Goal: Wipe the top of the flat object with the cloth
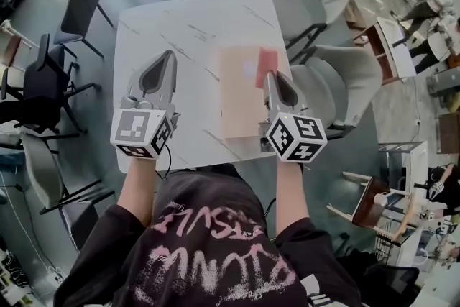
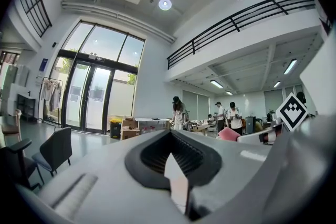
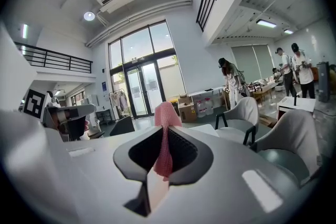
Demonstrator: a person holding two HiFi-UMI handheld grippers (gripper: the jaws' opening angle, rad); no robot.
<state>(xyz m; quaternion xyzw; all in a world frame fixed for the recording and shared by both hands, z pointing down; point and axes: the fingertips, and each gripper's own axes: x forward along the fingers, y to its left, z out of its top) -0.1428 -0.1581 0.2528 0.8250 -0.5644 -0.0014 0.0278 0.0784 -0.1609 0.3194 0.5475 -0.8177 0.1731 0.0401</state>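
A flat pale peach board (image 1: 238, 93) lies on the right half of the white marble table (image 1: 187, 25). My right gripper (image 1: 271, 75) is shut on a pink cloth (image 1: 267, 67), which sits over the board's far right edge. In the right gripper view the cloth (image 3: 165, 136) is pinched between the jaws and sticks up past their tips. My left gripper (image 1: 167, 59) hovers over the bare table left of the board, shut with nothing in it. In the left gripper view, that gripper (image 2: 175, 165) shows its jaws closed together.
Two grey chairs (image 1: 309, 7) (image 1: 348, 79) stand close against the table's right side. Black chairs (image 1: 79, 3) (image 1: 39, 86) stand off to the left. Several people stand at distant tables in both gripper views.
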